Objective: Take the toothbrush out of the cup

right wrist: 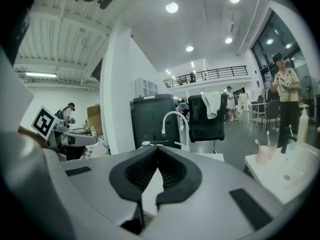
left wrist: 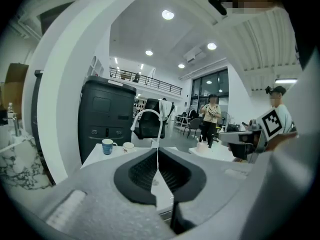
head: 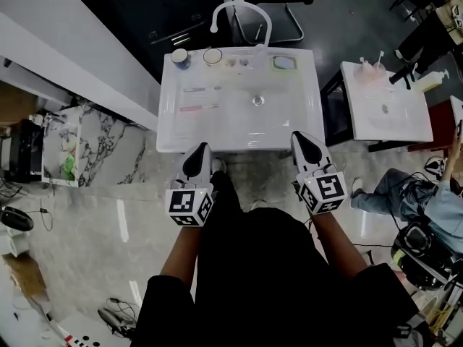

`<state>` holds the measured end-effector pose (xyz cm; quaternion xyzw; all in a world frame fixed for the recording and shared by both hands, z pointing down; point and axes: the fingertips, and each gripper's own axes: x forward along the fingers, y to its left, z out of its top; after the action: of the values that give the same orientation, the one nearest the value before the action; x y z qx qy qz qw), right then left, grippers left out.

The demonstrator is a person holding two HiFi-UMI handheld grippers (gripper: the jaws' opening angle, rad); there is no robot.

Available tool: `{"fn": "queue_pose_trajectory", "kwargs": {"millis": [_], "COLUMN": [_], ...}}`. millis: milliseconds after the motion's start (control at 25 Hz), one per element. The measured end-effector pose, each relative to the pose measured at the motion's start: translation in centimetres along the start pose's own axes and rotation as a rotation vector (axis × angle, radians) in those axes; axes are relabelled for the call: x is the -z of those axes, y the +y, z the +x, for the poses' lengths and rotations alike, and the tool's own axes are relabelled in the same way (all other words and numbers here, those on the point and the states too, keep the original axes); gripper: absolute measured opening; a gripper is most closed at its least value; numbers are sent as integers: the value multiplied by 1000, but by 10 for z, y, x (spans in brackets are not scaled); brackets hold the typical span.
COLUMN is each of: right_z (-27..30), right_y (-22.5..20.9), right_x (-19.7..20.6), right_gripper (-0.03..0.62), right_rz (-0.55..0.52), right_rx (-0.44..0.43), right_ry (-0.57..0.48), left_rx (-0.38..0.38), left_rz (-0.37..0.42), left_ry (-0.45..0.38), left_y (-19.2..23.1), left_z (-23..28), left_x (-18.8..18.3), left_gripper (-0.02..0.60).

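A white sink (head: 239, 121) stands ahead with a curved white faucet (head: 242, 11) at its back. On the back rim are a blue cup (head: 180, 58) and a white cup (head: 212, 56); no toothbrush shows in either. Two thin toothbrushes (head: 199, 90) lie flat on the sink's left ledge. My left gripper (head: 202, 149) and right gripper (head: 299, 137) hover side by side at the sink's front edge, both shut and empty. The left gripper view shows shut jaws (left wrist: 157, 153) pointing at the faucet (left wrist: 150, 116) and both cups (left wrist: 107, 146). The right gripper view shows shut jaws (right wrist: 158, 151).
A green-edged dish (head: 284, 63) sits at the sink's back right. A second white sink (head: 387, 107) to the right carries a pink cup with toothbrushes (head: 372, 69), also seen as the pink cup (right wrist: 263, 154). A black chair stands behind the faucet. People stand and sit nearby on the right.
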<state>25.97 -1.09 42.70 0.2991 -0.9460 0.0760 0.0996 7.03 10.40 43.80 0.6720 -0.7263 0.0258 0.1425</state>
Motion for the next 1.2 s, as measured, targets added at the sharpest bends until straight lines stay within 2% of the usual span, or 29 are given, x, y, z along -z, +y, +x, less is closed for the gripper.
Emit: {"fn": "queue_pose_trajectory", "kwargs": {"millis": [160, 360, 680, 920, 1200], "right_z": [-16, -24, -23, -25, -37], "right_y": [-9, -10, -9, -4, 1], "right_x": [2, 2, -9, -9, -10], "right_gripper": [-2, -2, -2, -2, -2], "right_rz": [-12, -14, -25, -34, -49], "right_rx": [9, 31, 79, 78, 55], "right_ry": [9, -11, -25, -20, -16], "left_rx": [-37, -42, -38, -51, -56], "left_rz": [4, 33, 65, 61, 54], "left_ry": [-17, -35, -55, -71, -92], "left_y": [-15, -25, -10, -3, -20], "left_z": [-19, -26, -32, -34, -38], "left_x": [-4, -4, -17, -23, -30], "left_gripper": [23, 23, 23, 23, 23]}}
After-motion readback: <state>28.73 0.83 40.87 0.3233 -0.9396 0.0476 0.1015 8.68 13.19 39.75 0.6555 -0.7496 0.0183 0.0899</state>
